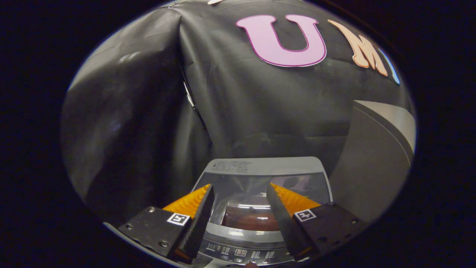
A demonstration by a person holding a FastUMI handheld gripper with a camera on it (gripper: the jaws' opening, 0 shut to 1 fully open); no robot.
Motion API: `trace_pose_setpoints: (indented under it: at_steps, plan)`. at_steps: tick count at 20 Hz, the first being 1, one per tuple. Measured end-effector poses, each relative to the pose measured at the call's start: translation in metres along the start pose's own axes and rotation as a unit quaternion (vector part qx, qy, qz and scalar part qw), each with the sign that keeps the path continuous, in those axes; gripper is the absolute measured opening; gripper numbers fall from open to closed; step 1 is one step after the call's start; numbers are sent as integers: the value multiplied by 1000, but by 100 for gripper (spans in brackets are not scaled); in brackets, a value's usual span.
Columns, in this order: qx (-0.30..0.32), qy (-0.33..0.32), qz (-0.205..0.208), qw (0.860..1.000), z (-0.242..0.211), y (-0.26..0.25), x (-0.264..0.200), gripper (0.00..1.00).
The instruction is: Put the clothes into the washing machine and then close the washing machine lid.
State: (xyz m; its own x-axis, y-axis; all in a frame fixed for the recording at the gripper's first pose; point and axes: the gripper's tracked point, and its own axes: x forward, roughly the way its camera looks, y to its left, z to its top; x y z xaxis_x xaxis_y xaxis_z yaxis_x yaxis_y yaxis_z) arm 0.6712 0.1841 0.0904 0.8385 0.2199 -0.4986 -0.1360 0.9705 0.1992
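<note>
The grey top-loading washing machine (260, 165) stands just below and ahead of my gripper (239, 186). Its glass lid (241, 197) lies flat over the tub and shows reflections. Through the glass, between my fingers, I see a dark reddish-brown patch (253, 220); I cannot tell whether it is clothing. The control panel (240, 253) with its small display and buttons runs along the machine's near edge, under the fingers. The gripper is open, hovering above the lid with nothing between its fingers.
A tall grey cabinet or appliance (375, 163) stands close to the right of the machine. Black cloth wall (148, 130) hangs right behind and to the left of the machine.
</note>
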Motion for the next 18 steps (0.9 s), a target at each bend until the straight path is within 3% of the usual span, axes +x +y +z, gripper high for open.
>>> trace_pose_setpoints:
  at_steps: [6, 18]
  plan:
    - [-32, -32, 3, 999, 6, -3, -6, 87]
    - [-38, -86, 22, 995, 14, 2, -37, 87]
